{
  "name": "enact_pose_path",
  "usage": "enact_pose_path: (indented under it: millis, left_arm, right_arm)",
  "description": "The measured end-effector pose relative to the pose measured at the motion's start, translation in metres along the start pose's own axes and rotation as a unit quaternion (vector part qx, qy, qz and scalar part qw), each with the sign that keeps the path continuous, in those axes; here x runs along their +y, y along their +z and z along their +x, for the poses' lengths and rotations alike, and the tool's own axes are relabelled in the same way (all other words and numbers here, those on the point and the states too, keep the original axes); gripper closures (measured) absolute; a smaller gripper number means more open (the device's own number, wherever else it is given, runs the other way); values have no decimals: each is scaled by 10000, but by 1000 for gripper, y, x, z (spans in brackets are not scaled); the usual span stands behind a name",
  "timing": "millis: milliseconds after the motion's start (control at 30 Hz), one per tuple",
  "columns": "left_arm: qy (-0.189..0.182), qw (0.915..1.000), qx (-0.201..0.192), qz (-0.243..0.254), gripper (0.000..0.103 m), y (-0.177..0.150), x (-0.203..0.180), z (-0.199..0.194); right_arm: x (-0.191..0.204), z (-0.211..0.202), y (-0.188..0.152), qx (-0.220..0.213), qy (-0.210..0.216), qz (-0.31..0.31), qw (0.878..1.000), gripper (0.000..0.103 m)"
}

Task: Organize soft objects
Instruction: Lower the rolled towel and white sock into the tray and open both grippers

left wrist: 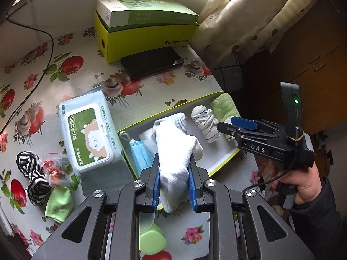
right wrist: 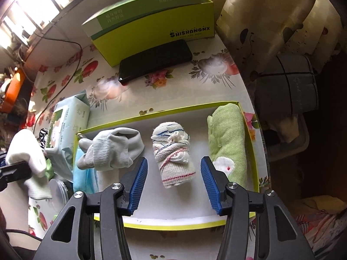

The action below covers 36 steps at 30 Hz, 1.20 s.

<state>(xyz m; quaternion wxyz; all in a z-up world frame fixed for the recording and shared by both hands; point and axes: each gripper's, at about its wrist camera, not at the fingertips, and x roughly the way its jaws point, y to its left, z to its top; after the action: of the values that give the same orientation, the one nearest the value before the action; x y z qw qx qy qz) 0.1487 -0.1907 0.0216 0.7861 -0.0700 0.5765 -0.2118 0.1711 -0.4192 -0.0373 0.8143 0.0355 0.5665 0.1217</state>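
My left gripper point(left wrist: 174, 179) is shut on a white sock point(left wrist: 175, 153) and holds it above the left end of the shallow green-rimmed tray point(left wrist: 173, 107). The sock also shows at the left of the right wrist view point(right wrist: 30, 156). In the tray point(right wrist: 173, 223) lie a grey sock point(right wrist: 115, 149), a blue face mask point(right wrist: 83, 175), a rolled striped sock point(right wrist: 173, 158) and a folded green towel point(right wrist: 227, 143). My right gripper point(right wrist: 174, 184) is open and empty, its jaws either side of the striped roll's near end. It shows in the left wrist view point(left wrist: 229, 127) too.
A wet-wipes pack point(left wrist: 89, 138) lies left of the tray. Black-and-white striped socks point(left wrist: 32, 173), a green cloth point(left wrist: 59, 203) and a wrapper point(left wrist: 55, 171) lie further left. A green box point(left wrist: 145, 41), a black phone point(left wrist: 151, 61) and a cable stand at the back. The table edge and curtain are at right.
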Motion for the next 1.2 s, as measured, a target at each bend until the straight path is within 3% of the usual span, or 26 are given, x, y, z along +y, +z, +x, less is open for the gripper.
enact_pose_path:
  millis: [233, 433, 700, 800, 867, 933, 1100, 1200]
  left_arm:
    - [-142, 9985, 241, 480, 81, 13, -35, 29]
    - [-254, 9938, 693, 830, 81, 13, -57, 67]
    - [-82, 9880, 1105, 1074, 80, 13, -70, 112]
    - [-8, 9886, 1174, 944, 72, 17, -66, 122]
    - [2, 9897, 1119, 895, 63, 19, -62, 121]
    - [-98, 9912, 1016, 843, 60, 18, -57, 114]
    - [-220, 9949, 792, 593, 59, 15, -42, 88]
    - [-298, 9967, 674, 345, 59, 14, -30, 72]
  right_arm:
    - [-5, -26, -28, -116, 105, 191, 9997, 52]
    - [-15, -33, -46, -115, 213, 369, 9990, 52]
    - [-21, -32, -53, -83, 235, 488, 9985, 52]
    - [-21, -31, -52, -86, 253, 485, 9985, 52]
    - [-19, -30, -51, -87, 271, 465, 9985, 52]
    - [-17, -29, -49, -86, 303, 443, 9985, 52]
    - [-6, -21, -45, -18, 439, 337, 9985, 53]
    - [11, -11, -41, 79, 612, 107, 9980, 63]
